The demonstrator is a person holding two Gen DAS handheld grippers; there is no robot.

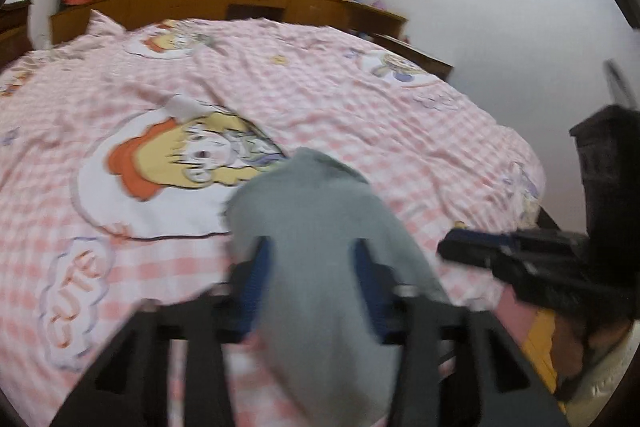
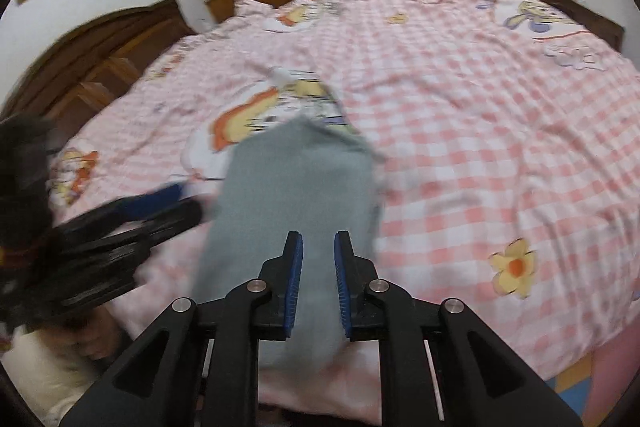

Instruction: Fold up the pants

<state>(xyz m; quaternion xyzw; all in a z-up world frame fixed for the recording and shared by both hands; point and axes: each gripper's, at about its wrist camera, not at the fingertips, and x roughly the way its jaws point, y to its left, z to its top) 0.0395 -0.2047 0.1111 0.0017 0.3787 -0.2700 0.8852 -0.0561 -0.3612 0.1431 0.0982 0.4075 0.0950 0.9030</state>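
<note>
Tongs both parted: left tongs (image 1: pixel 312 267) straddling the near end of the grey pants (image 1: pixel 320 227), right tongs (image 2: pixel 318 279) likewise over the same strip, cloth between but not clamped, laid lengthwise on the checked bed (image 2: pixel 480 147), presumably to square up a fold

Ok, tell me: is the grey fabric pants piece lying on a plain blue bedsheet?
No, the grey pants lie on a pink-and-white checked cartoon-print bedsheet.

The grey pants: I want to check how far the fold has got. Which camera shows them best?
The right wrist view: the grey pants show as a long strip on the checked bedspread, their far edge visible beyond the right gripper. The left wrist view shows them bunched, blurred, between the left gripper's jaws.
</note>
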